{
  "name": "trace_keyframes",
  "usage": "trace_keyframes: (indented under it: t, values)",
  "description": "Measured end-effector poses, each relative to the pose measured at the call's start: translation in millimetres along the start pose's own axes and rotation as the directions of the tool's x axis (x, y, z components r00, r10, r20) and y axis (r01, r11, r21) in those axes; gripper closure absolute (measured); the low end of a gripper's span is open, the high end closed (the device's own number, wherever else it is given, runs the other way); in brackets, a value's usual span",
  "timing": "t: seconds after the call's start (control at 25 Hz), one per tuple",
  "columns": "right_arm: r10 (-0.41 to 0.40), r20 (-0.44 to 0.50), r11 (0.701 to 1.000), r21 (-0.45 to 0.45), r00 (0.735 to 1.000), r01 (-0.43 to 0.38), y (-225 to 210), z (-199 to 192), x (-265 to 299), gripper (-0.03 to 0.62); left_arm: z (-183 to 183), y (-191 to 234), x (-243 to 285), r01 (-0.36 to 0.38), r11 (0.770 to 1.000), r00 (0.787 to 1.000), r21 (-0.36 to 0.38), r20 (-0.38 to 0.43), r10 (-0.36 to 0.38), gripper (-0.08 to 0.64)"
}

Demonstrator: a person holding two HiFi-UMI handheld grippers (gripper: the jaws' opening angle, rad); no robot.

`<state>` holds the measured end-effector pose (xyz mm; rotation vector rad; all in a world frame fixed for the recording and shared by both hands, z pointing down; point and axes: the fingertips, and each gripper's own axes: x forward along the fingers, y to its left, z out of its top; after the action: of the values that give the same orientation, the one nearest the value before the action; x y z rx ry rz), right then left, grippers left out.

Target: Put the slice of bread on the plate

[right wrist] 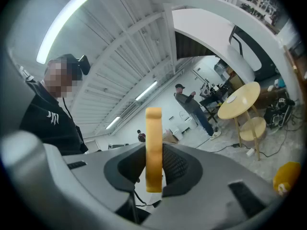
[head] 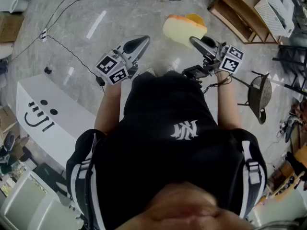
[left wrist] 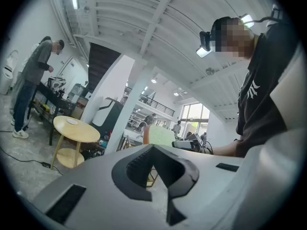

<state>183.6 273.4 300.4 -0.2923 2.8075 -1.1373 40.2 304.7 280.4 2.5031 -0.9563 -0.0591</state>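
Round wooden surface [right wrist: 238,101] well off in the background. Left gripper [head: 139,44] pressed together, nothing in it. Right gripper [head: 195,42] pinching slice of bread [head: 181,28] edge-on between its pads, in mid-air over the floor [head: 72,13], most of the slice sticking out past the tips.

Workshop hall: workbench [left wrist: 47,91], floor cables [head: 72,54]

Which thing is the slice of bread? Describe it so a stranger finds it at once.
Start from the person in the black shirt, seen from above in the head view. The right gripper, just beyond that shirt, is clamped on the slice of bread. It is the only pale yellow, brown-crusted thing held above the floor; the left gripper holds nothing.
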Motion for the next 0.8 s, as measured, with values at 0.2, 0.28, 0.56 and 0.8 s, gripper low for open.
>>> trace_keyframes:
  t: [0.2, 0.28, 0.56, 0.8]
  values:
    - [0.001, -0.007, 1.0, 0.0, 1.0, -0.001, -1.0, 0.4, 1.3, 0.503, -8.5, -1.7, 3.5, 0.02, 1.0, 1.0, 0.012, -0.012, -0.02, 0.546]
    - [0.002, -0.009, 1.0, 0.001, 1.0, -0.002, -1.9, 0.3, 1.5, 0.503, -8.4, -1.9, 3.7, 0.021, 1.0, 1.0, 0.01, -0.01, -0.021, 0.546]
    - [0.02, 0.025, 0.999, 0.032, 0.999, -0.021, -1.9, 3.2, 1.4, 0.502, -8.0, -4.6, 3.5, 0.008, 1.0, 1.0, -0.019, -0.01, -0.008, 0.546]
    - [0.024, 0.038, 0.998, 0.06, 0.999, -0.026, -3.4, 2.6, -2.5, 0.5, -10.2, -3.4, 1.1, 0.002, 1.0, 1.0, -0.017, -0.006, -0.002, 0.548]
